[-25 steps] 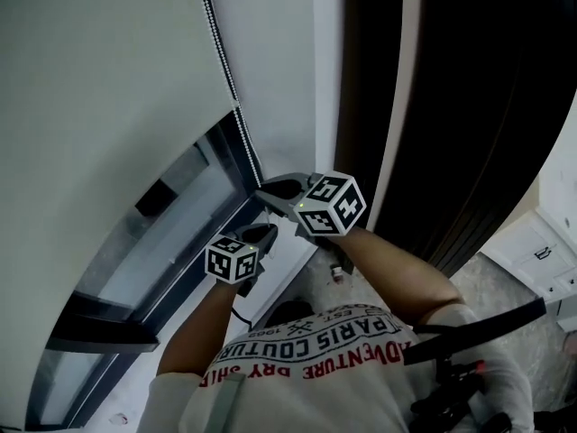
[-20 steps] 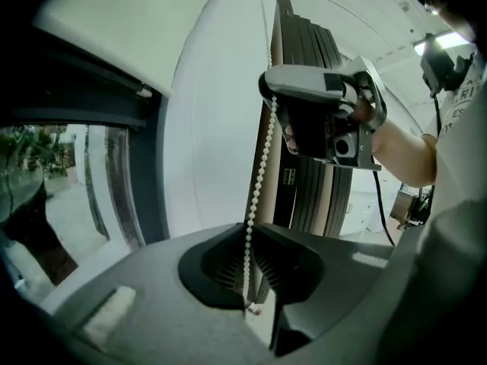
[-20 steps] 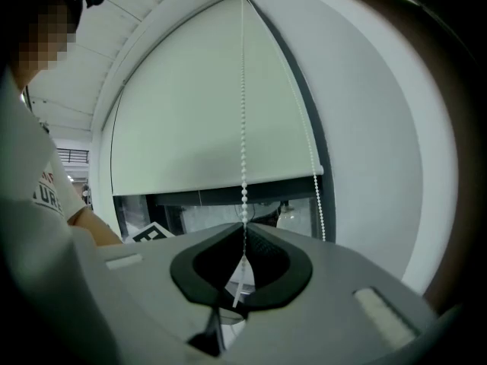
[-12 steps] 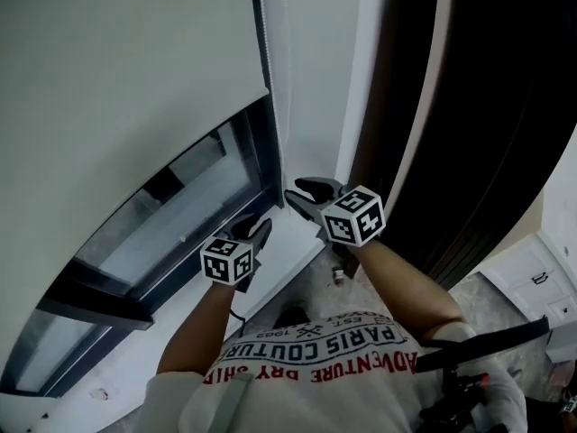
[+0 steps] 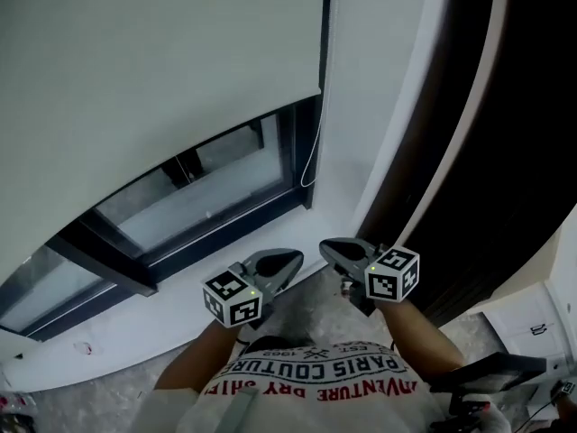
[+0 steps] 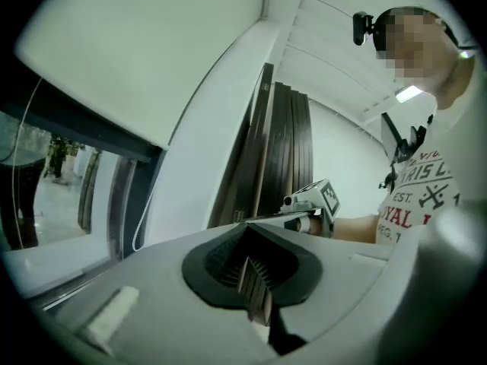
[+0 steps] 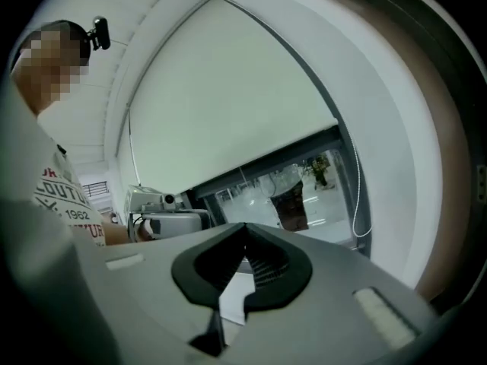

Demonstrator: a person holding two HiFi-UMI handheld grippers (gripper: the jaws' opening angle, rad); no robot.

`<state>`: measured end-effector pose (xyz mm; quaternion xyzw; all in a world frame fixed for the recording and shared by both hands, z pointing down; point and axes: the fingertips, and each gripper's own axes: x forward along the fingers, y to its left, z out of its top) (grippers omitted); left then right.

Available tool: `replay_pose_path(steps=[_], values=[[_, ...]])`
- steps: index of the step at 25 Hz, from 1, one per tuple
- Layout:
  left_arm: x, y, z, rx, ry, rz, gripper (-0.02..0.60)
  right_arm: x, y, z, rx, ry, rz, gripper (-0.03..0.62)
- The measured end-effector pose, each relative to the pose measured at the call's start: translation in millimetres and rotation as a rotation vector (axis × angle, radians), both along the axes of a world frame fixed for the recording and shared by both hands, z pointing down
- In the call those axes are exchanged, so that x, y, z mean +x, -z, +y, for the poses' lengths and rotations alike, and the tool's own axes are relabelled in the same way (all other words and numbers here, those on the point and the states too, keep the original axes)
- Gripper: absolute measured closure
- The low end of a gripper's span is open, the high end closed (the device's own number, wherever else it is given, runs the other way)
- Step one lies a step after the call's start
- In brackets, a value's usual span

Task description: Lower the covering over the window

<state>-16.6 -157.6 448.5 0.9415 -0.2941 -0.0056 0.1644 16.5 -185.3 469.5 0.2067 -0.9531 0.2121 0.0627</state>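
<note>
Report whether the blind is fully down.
Not fully: the blind stops short, and a strip of glass shows below its bottom edge.

White roller blind (image 5: 153,70) covers most of window (image 5: 194,197).

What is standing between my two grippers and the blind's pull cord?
Nothing visible. The cord hangs free at the right edge of the window. The left gripper and right gripper, jaws just closed on nothing, are below it with only air between.

We note dim, even light; daylight brightest through clear glass window pane (image 5: 216,186); white rectangular ceiling light (image 6: 409,93) glows; gripper views fisheye-bent, corners black.
</note>
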Motion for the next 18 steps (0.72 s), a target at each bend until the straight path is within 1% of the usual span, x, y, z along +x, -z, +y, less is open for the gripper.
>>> replay_pose_path(steps=[2, 4, 8, 12, 18], values=[[2, 13, 16, 0.017, -0.021, 0.020, 0.578, -4, 8, 22, 0.027, 0.043, -0.004, 0.594], [2, 23, 32, 0.033, -0.035, 0.016, 0.578, -4, 15, 44, 0.046, 0.063, -0.009, 0.592], [-4, 31, 71, 0.053, -0.062, -0.035, 0.578, -8, 17, 86, 0.039, 0.026, -0.029, 0.592], [-20, 39, 120, 0.053, -0.075, -0.046, 0.578, -33, 23, 137, 0.028, 0.008, -0.049, 0.592], [-38, 48, 198, 0.091, -0.091, -0.071, 0.578, -55, 45, 213, 0.097, -0.016, -0.055, 0.591]])
